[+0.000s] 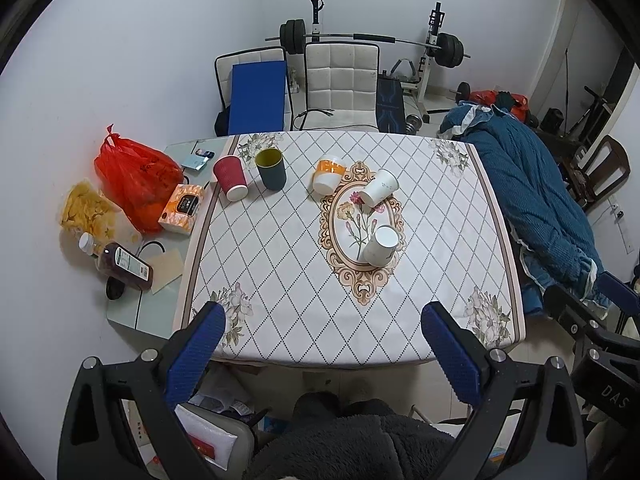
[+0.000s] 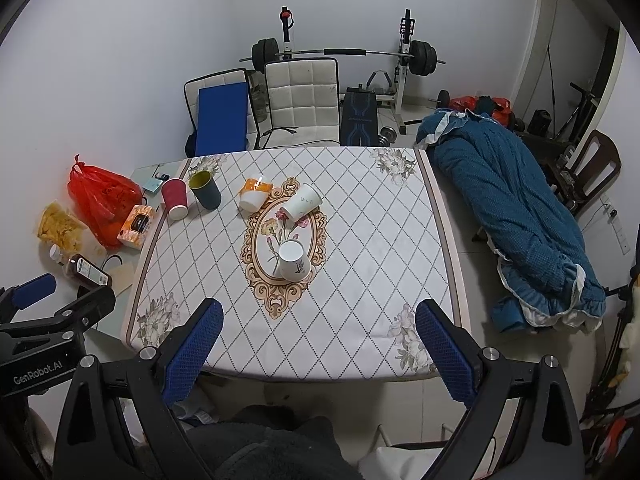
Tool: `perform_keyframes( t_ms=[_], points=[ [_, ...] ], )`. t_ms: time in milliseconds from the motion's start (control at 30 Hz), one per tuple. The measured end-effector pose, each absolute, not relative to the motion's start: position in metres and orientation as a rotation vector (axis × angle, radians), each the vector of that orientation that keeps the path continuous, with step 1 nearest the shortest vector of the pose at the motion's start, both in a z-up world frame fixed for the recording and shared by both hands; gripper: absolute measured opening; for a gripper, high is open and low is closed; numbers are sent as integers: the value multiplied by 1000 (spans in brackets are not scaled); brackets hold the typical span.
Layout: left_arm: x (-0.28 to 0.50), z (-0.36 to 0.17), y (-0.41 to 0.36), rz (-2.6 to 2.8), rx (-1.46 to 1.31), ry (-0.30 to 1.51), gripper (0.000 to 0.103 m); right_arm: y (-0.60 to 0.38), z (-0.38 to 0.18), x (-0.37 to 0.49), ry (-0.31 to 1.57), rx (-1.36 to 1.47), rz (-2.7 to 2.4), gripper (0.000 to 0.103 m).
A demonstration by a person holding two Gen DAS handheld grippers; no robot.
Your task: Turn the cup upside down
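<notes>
Several cups stand on the patterned tablecloth (image 1: 280,280). A white paper cup (image 1: 381,245) (image 2: 294,265) stands upside down on the oval flower motif. A second white paper cup (image 1: 380,187) (image 2: 302,202) lies on its side behind it. An orange-and-white cup (image 1: 328,173) (image 2: 254,191), a red ribbed cup (image 1: 231,177) (image 2: 175,198) and a dark green cup (image 1: 271,168) (image 2: 205,189) with its mouth up stand further back left. My left gripper (image 1: 324,332) and right gripper (image 2: 318,326) are open and empty, held above the table's near edge.
A red plastic bag (image 1: 136,180), a snack bag (image 1: 86,210), a tissue pack (image 1: 182,210) and a sauce bottle (image 1: 124,264) lie left of the cloth. A blue quilt (image 2: 516,220) lies to the right. Chairs (image 1: 340,84) and a barbell rack stand behind.
</notes>
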State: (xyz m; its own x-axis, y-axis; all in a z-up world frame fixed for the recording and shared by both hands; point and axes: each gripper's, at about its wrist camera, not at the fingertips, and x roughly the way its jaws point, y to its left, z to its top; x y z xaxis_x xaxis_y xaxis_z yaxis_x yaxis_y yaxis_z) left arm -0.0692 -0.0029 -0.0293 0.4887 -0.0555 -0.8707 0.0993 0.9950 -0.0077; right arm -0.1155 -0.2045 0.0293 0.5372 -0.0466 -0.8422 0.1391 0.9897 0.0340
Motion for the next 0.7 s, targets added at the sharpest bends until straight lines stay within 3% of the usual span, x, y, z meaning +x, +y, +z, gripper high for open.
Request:
perform_keyframes(
  t_ms=[700],
  points=[
    [-79,-26,-1,-103,38,1057,100,-206,27,-126,1000,104,-98,99]
  ],
)
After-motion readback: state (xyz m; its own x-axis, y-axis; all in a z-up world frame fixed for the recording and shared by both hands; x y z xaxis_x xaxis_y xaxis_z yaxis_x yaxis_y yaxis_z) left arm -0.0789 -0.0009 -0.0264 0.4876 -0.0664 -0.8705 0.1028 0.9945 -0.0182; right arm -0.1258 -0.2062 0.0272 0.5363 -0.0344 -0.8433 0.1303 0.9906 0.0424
